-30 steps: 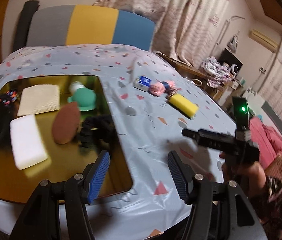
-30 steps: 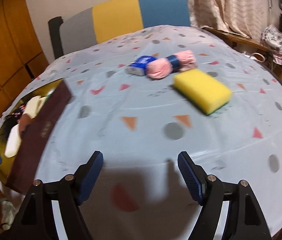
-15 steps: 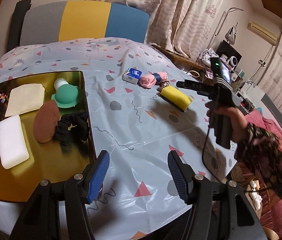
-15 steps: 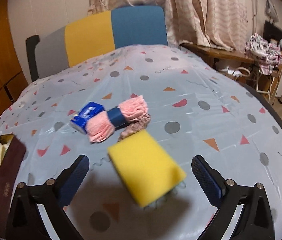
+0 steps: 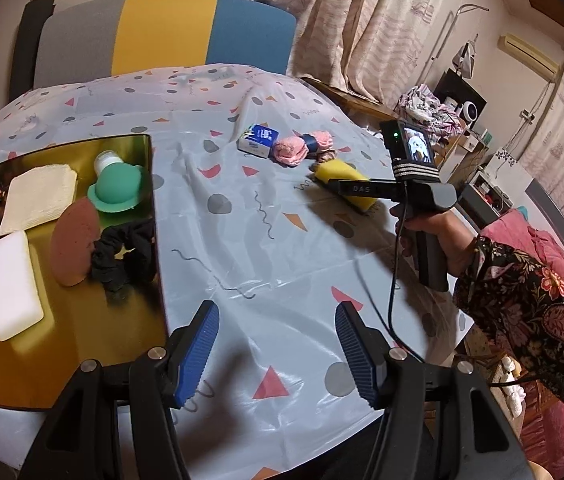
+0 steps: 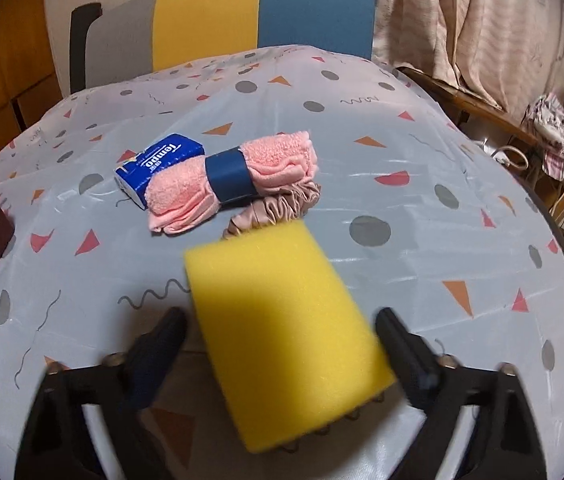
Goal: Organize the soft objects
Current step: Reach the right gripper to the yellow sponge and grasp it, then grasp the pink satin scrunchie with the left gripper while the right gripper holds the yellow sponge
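Observation:
A yellow sponge (image 6: 282,320) lies on the patterned tablecloth (image 6: 422,184). My right gripper (image 6: 278,332) straddles it, jaws closing; its blurred fingers (image 6: 398,332) stand just off the sponge's sides. Behind it lie a beige scrunchie (image 6: 278,208), a pink towel roll (image 6: 234,176) with a blue band, and a blue tissue pack (image 6: 158,164). My left gripper (image 5: 278,344) hovers open and empty by the gold tray (image 5: 82,320). The left wrist view shows the right gripper (image 5: 338,186) over the yellow sponge (image 5: 342,172).
The tray holds a white sponge (image 5: 10,284), cream cloth (image 5: 38,196), green hat-shaped piece (image 5: 116,190), brown oval pad (image 5: 72,236) and black scrunchie (image 5: 122,252). A striped chair (image 5: 162,28) stands behind the table. A floral sleeve (image 5: 522,300) reaches in from the right.
The right gripper moved forward over the table to the yellow sponge, widened its jaws, and now has the sponge between them. The left gripper drifted slightly right, staying open.

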{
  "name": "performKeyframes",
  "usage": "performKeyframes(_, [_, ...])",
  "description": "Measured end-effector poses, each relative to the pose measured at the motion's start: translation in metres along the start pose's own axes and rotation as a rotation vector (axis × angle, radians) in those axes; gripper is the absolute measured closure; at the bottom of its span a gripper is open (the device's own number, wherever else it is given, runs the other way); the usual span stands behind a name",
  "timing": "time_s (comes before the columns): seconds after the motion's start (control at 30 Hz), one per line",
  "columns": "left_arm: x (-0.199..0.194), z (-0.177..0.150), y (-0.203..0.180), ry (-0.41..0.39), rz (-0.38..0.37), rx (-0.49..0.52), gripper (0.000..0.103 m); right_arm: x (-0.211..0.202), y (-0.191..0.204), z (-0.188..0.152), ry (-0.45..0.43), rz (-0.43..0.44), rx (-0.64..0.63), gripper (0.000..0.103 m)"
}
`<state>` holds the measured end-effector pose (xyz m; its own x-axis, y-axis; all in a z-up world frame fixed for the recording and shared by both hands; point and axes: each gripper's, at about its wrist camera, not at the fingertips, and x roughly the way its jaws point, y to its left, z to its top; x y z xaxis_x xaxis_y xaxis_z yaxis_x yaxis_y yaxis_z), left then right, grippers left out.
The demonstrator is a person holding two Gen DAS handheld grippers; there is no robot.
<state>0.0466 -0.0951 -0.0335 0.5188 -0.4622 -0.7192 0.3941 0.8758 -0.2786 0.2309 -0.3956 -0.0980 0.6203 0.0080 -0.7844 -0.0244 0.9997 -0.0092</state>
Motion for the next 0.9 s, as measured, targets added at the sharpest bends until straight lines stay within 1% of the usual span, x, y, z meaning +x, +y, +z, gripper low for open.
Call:
performKeyframes(0.1, [0.002,0.003,-0.006,0.002,-0.003,0.011,0.042,-0.009,-0.006,-0.006,-0.016,0.03,0.042,0.024])
performKeyframes(0.23, [0.01,0.013,-0.016,0.009,-0.015,0.023,0.042,-0.023,-0.014,-0.021,-0.027,0.023,0.083,0.024])
performKeyframes(0.3, [0.013,0.019,-0.024,0.008,-0.027,0.028,0.042,-0.031,-0.021,-0.028,-0.041,-0.007,0.117,0.024])
performKeyframes(0.37, [0.016,0.025,-0.031,0.006,-0.034,0.04,0.042,-0.04,-0.033,-0.037,-0.063,-0.075,0.178,0.024])
performKeyframes(0.43, [0.024,0.034,-0.042,0.011,-0.039,0.06,0.042,-0.046,-0.043,-0.043,-0.085,-0.119,0.237,0.024])
performKeyframes(0.53, [0.039,0.052,-0.061,0.03,-0.06,0.08,0.042,-0.051,-0.056,-0.05,-0.119,-0.135,0.309,0.024])
performKeyframes(0.6, [0.05,0.068,-0.072,0.038,-0.044,0.103,0.042,-0.05,-0.059,-0.053,-0.121,-0.138,0.329,0.024])
performKeyframes(0.77, [0.08,0.105,-0.096,0.01,-0.012,0.164,0.042,-0.054,-0.063,-0.059,-0.144,-0.133,0.364,0.024])
performKeyframes(0.83, [0.103,0.12,-0.106,0.037,0.013,0.185,0.042,-0.054,-0.064,-0.06,-0.151,-0.128,0.37,0.024])
performKeyframes(0.9, [0.122,0.129,-0.111,0.065,0.006,0.196,0.042,-0.052,-0.066,-0.059,-0.152,-0.121,0.375,0.024])
